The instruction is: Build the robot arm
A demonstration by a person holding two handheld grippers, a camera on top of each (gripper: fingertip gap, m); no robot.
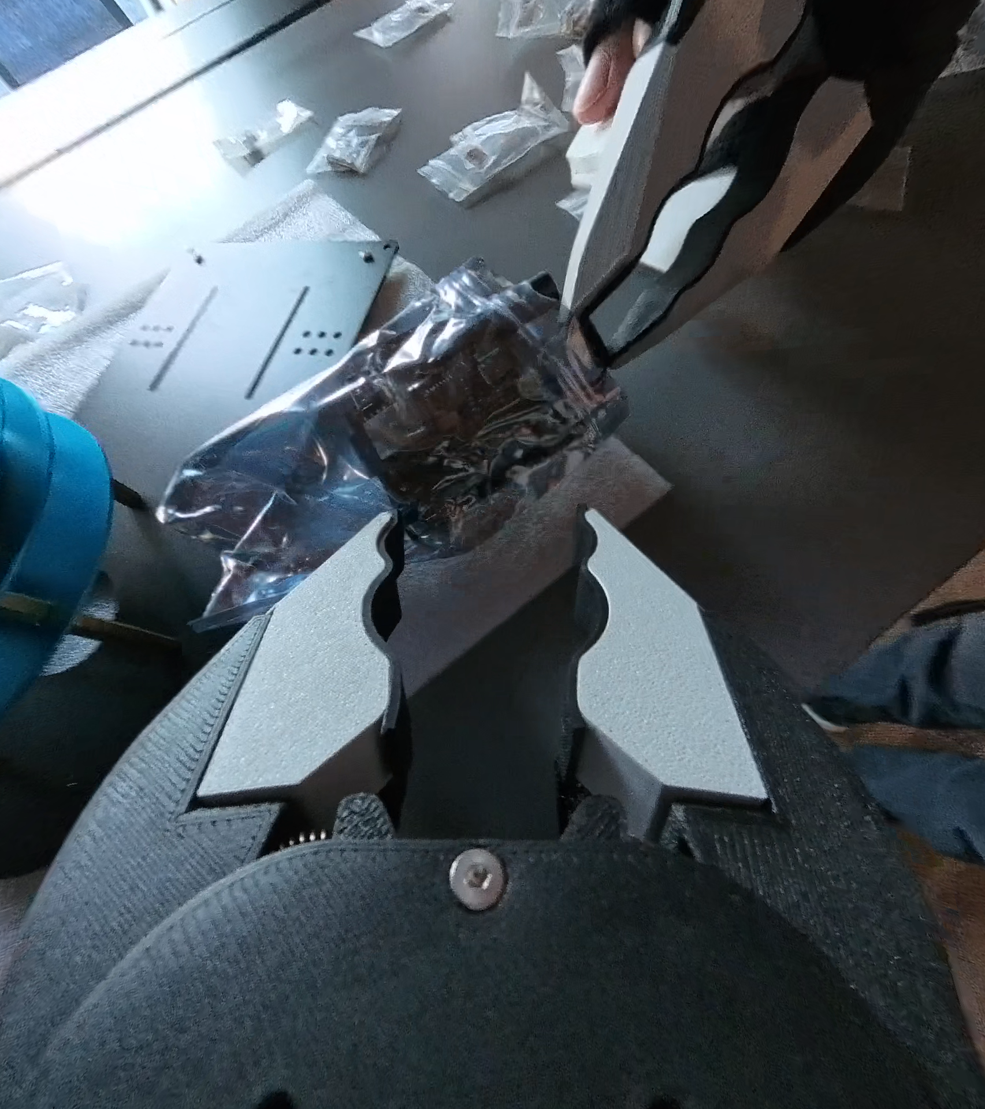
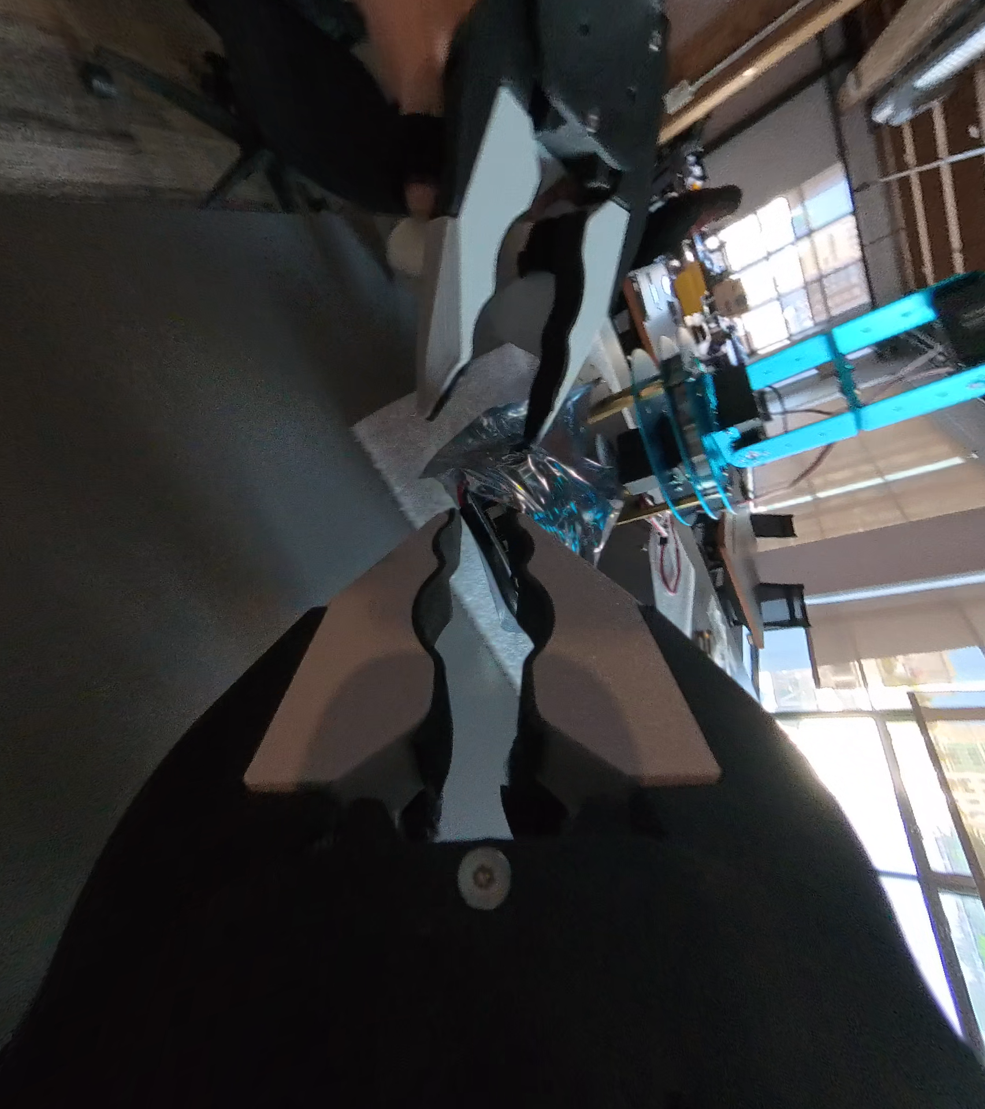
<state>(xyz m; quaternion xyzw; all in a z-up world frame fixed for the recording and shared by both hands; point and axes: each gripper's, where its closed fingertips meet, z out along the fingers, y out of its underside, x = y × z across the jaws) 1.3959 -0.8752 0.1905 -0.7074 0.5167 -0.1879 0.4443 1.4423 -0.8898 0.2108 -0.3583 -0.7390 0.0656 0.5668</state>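
Left wrist view looks down on a grey table (image 1: 778, 480) where a crinkled, shiny, see-through anti-static bag (image 1: 394, 432) lies just ahead of the left gripper (image 1: 490, 528). The bag is smoky silver with bluish glints, heavily creased, and a dark circuit board (image 1: 466, 414) shows through its film, filling the half of it nearer the right gripper; the other half looks flat and limp. The left gripper's jaws stand wide apart and grip nothing, with the tip of one finger at the bag's near edge. The right gripper (image 1: 589, 336) comes in from the upper right, held by a hand in a dark fingerless glove (image 1: 616, 36), and its tips are pinched on the bag's far corner.

In the right wrist view the right gripper (image 2: 487, 528) has its jaws drawn to a narrow gap with the silvery film bunched at their tips. The bag (image 2: 538, 486) lies on a pale foam sheet (image 2: 394, 456), and the left gripper (image 2: 490, 414) hangs just beyond it.

Behind the bag lies a flat grey metal plate (image 1: 262, 312) with two slots and small holes. Blue wheels (image 1: 9, 492) sit close at the left. Several small clear packets (image 1: 490, 156) are scattered farther back on the table. A blue metal-frame assembly (image 2: 808, 384) stands beyond the bag in the right wrist view.
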